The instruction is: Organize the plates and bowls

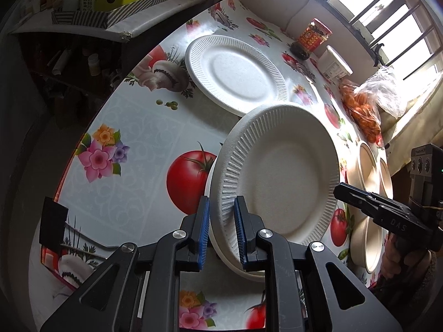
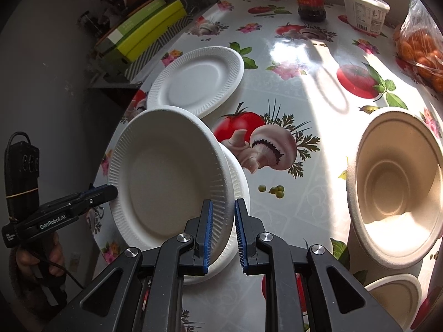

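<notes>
Both grippers, left (image 1: 221, 221) and right (image 2: 223, 221), clamp lifted plate (image 1: 277, 177) | one plate beneath (image 2: 238, 193) | far plate (image 1: 235, 74), bowls (image 2: 398, 185) unstacked

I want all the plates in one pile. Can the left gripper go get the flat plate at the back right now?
Probably not yet. The left gripper is shut on the tilted plate, so its fingers are full. The far plate lies flat with open tablecloth before it.
</notes>
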Tool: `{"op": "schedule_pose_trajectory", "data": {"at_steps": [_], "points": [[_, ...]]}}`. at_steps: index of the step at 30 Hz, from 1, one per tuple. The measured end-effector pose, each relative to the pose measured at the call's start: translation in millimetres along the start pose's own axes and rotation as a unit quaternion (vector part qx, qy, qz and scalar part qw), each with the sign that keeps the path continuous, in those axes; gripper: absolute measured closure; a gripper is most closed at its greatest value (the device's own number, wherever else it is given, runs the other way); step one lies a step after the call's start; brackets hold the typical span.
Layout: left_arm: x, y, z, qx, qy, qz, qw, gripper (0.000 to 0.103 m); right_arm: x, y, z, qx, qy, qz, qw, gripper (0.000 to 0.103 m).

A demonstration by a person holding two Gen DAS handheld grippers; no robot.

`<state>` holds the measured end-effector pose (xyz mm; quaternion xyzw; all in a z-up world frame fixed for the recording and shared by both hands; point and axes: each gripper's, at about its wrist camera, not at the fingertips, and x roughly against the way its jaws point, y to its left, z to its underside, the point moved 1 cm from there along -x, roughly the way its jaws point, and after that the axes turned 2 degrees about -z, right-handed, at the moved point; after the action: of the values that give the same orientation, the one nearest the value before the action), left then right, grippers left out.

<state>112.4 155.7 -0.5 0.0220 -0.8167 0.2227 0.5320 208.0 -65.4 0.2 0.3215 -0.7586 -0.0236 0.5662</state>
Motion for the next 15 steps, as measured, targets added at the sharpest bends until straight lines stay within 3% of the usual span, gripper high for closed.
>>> {"op": "schedule_pose_trajectory", "data": {"at_steps": [15], "points": [[-0.6,-3.5,4.1,-0.007,0.004,-0.011,0.9999,0.085,-4.9,0.4,7.1,0.008,0.009,0.011,1.000,0.087]]}}
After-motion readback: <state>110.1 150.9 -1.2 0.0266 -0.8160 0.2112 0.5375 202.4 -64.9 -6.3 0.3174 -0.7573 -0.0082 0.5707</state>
